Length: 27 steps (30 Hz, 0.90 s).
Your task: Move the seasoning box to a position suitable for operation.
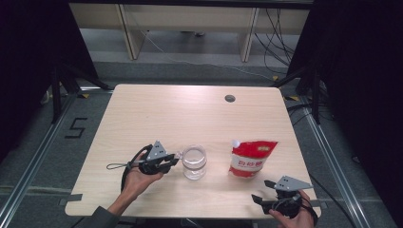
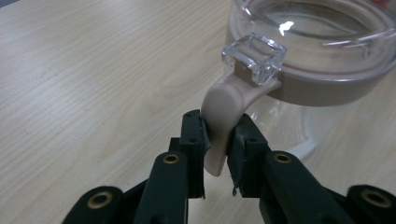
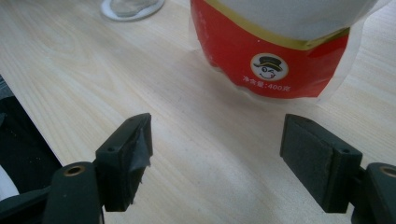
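Observation:
A clear glass jar (image 1: 195,162) stands upright at the front middle of the wooden table (image 1: 180,109). In the left gripper view a beige tab (image 2: 224,107) hangs from the jar's (image 2: 317,56) rim clasp. My left gripper (image 1: 175,160) (image 2: 219,140) is shut on that tab from the jar's left side. A red and white spouted pouch (image 1: 249,159) (image 3: 275,51) lies to the right of the jar. My right gripper (image 1: 259,198) (image 3: 217,154) stands open near the front right edge, a little short of the pouch's bottom, with nothing between its fingers.
A round cable hole (image 1: 230,98) sits near the table's far edge. The jar's base (image 3: 130,7) shows at the top left of the right gripper view. Cables (image 1: 280,33) trail over the floor behind the table.

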Available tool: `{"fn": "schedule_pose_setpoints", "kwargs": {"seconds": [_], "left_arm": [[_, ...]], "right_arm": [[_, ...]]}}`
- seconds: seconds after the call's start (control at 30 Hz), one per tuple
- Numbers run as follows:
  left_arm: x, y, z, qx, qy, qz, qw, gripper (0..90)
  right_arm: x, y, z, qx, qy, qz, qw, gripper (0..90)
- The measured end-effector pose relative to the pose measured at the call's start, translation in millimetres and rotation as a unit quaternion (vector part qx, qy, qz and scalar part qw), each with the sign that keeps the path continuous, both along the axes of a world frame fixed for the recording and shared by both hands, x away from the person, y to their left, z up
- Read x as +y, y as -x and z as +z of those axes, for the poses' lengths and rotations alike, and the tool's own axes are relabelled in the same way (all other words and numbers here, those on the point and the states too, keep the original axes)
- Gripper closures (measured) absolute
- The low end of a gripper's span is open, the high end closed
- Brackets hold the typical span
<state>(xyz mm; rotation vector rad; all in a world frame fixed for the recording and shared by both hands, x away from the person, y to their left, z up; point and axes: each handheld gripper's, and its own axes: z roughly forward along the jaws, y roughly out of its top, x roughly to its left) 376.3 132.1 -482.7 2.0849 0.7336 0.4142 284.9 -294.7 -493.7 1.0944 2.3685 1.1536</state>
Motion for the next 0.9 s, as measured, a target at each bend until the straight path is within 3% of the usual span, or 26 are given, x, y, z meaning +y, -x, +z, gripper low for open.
{"fn": "schedule_pose_setpoints", "kwargs": {"seconds": [0.1,0.17,0.33,0.37,0.5,0.57,0.6,0.73,0.8,0.87,0.9], "left_arm": [[0.4,2.8,0.7,-0.008,-0.007,-0.006,0.9999,75.9],[-1.6,7.0,-0.3,-0.003,0.006,0.001,1.0000,75.8],[-3.8,14.8,-0.6,0.000,0.006,-0.007,1.0000,75.4],[-3.7,15.8,-0.5,-0.003,0.000,-0.007,1.0000,75.4],[-7.7,22.6,-0.7,-0.001,0.004,-0.020,0.9998,75.3],[-10.9,25.8,-1.1,-0.002,0.010,-0.020,0.9998,75.3],[-10.9,26.3,-0.2,-0.005,0.000,-0.031,0.9995,75.2],[-15.4,33.4,-1.6,0.001,0.016,-0.026,0.9995,74.7],[-14.9,34.3,-1.5,0.003,0.013,-0.032,0.9994,74.6],[-15.0,35.8,-1.4,0.005,0.013,-0.034,0.9993,74.4],[-15.2,37.1,-1.3,0.006,0.012,-0.035,0.9993,74.3]], "right_arm": [[-0.3,-0.7,-0.3,0.000,-0.003,0.002,1.0000,26.3],[-0.3,-0.8,-0.5,0.000,-0.003,0.003,1.0000,26.3],[-0.8,-0.7,-1.1,0.001,-0.004,0.005,1.0000,26.3],[1.0,1.5,-1.2,0.016,-0.010,-0.002,0.9998,26.3],[-0.4,-0.8,-1.9,0.001,-0.001,0.006,1.0000,26.3],[-0.6,-0.7,-1.7,0.002,-0.001,0.005,1.0000,26.3],[-0.7,-0.8,-1.8,0.002,-0.001,0.006,1.0000,26.3],[-0.9,-0.7,-1.8,0.000,0.000,0.008,1.0000,26.3],[-0.8,-0.8,-1.7,0.000,0.001,0.008,1.0000,26.3],[0.8,1.7,-0.3,0.009,-0.005,0.002,0.9999,26.3],[-0.5,0.2,-0.4,0.001,-0.001,0.009,1.0000,26.3]]}}
